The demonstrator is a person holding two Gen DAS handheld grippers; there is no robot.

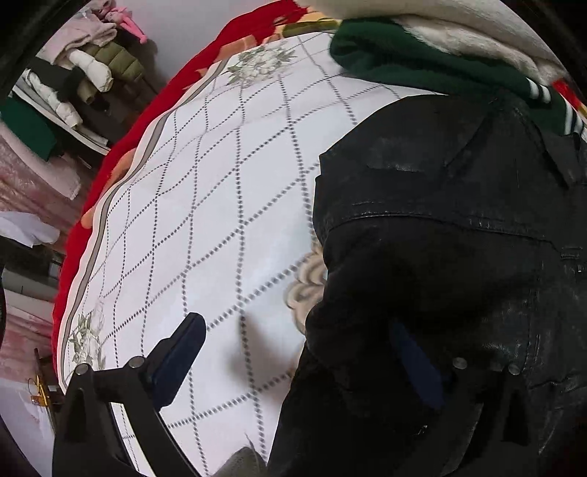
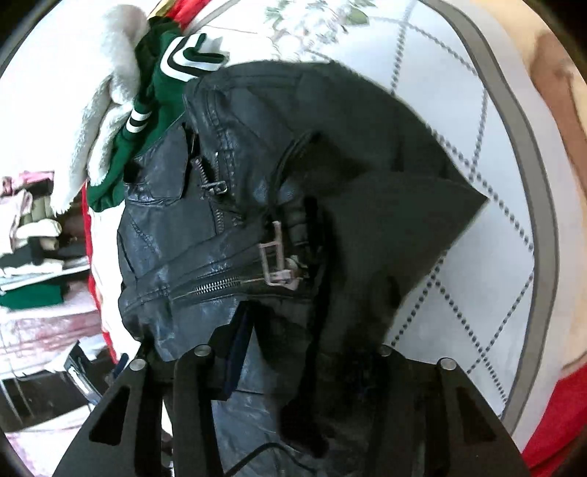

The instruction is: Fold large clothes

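A black leather jacket (image 1: 440,257) lies on a white quilted sheet (image 1: 220,183), filling the right of the left wrist view. My left gripper (image 1: 304,352) stands open at the jacket's left edge: its left finger (image 1: 179,352) is over bare sheet, its right finger (image 1: 414,363) is against the leather. In the right wrist view the jacket (image 2: 227,227) shows zippers and a metal buckle (image 2: 275,257), with dark lining (image 2: 385,238) on the right. My right gripper (image 2: 293,337) has leather and lining bunched between its fingers; only the left pad (image 2: 240,341) shows.
A green knit garment (image 1: 422,62) and a white fleece (image 1: 458,25) lie piled at the jacket's far end, also in the right wrist view (image 2: 157,95). A red blanket (image 1: 121,146) borders the sheet. Stacked clothes (image 1: 80,73) sit beyond the bed's edge.
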